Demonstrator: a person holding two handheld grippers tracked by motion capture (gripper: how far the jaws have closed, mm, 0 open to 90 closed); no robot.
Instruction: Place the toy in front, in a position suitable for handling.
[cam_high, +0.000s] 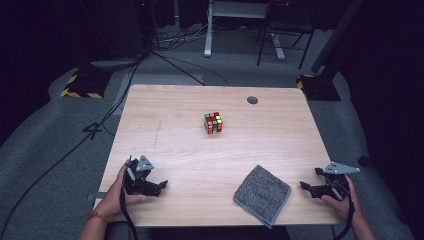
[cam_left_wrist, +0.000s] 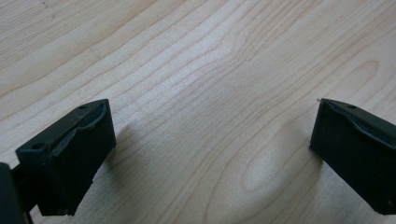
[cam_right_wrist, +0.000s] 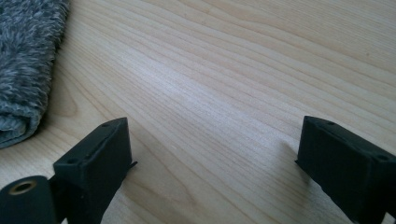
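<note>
- Two hand-held grippers sit low at the near edge of the wooden table (cam_high: 165, 107), one per hand, well apart from each other
- left gripper (cam_high: 161, 186) at the near left corner, held in the person's left hand (cam_high: 121, 194), jaws spread wide with nothing between them, bare wood under the gap in the left gripper view (cam_left_wrist: 212, 140)
- right gripper (cam_high: 304, 186) at the near right edge in the right hand (cam_high: 341, 200), jaws also standing wide apart and empty (grey three-cornered plate on top shows in the high view)
- grey cloth (cam_high: 262, 194) lies flat on the table near the front edge, between the two grippers, closer to the right one; not touched by either
- in the right gripper view (cam_right_wrist: 215, 154) the cloth's folded edge (cam_right_wrist: 23, 70) sits at the left, just beside the left jaw, apart from it
- scrambled colour cube (cam_high: 213, 122) stands alone near the middle of the table, well ahead of both grippers and the cloth
- small dark round grommet (cam_high: 252, 100) near the far edge
- cables trail off each gripper toward the person, floor beyond is dark with wires and stand legs
</note>
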